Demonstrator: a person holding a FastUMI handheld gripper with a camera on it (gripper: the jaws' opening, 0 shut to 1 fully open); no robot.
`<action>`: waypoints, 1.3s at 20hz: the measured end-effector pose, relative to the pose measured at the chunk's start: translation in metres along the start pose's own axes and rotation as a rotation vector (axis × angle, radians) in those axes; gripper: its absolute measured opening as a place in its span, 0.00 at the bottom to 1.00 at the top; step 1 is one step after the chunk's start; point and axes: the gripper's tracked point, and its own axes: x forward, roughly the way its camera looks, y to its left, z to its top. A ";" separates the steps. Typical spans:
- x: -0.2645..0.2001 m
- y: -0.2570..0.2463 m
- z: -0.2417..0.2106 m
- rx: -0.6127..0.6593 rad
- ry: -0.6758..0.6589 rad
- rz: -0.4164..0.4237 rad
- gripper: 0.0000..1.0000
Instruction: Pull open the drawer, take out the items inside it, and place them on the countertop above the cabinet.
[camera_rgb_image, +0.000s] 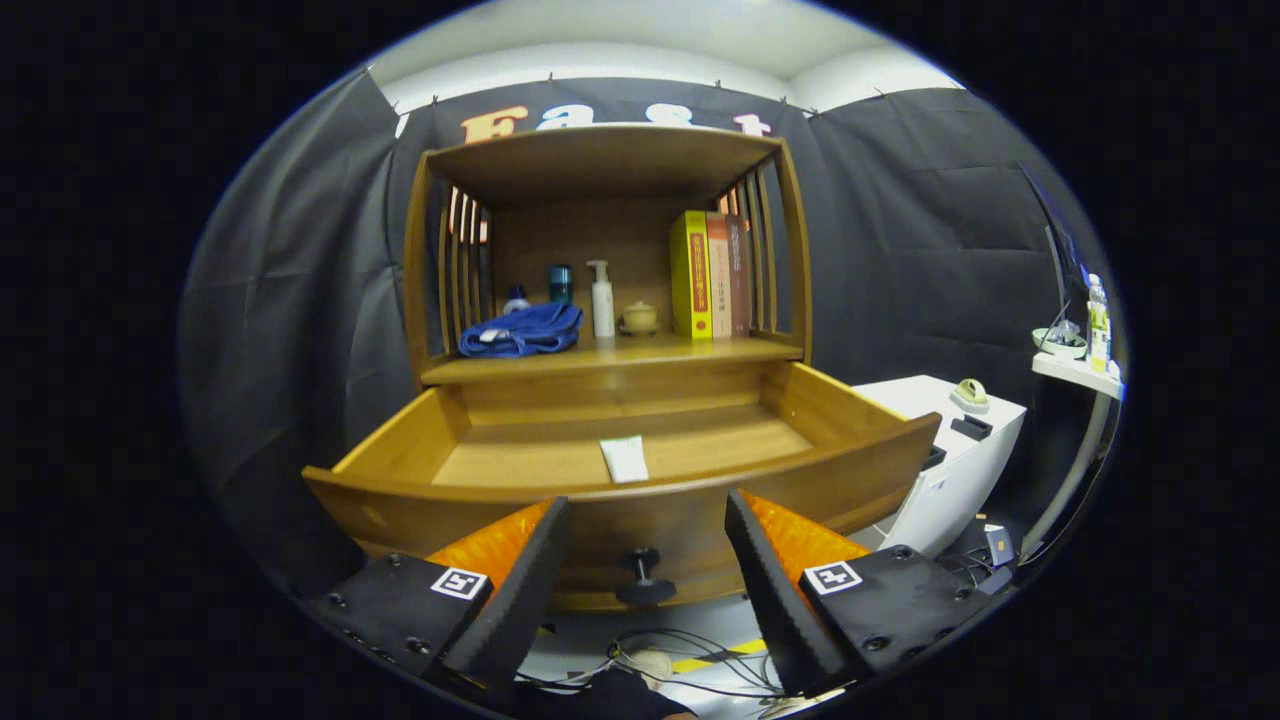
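Drawer (620, 480) of warm brown wood stands pulled out from the cabinet (600, 250), its curved front carrying a dark knob (643, 575). On its floor, near the front, lies a small white tube (625, 458). Above it the countertop (620, 355) bears a blue cloth (522, 330), bottles and books. The gripper (648, 570) hangs wide open, holding nothing; the knob sits between its fingers, the tube beyond them.
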 end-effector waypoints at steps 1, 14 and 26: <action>0.000 -0.001 0.009 0.006 -0.015 -0.002 0.99; 0.077 0.008 0.130 0.042 -0.141 0.083 0.99; 0.218 0.016 0.110 0.007 0.165 0.127 0.99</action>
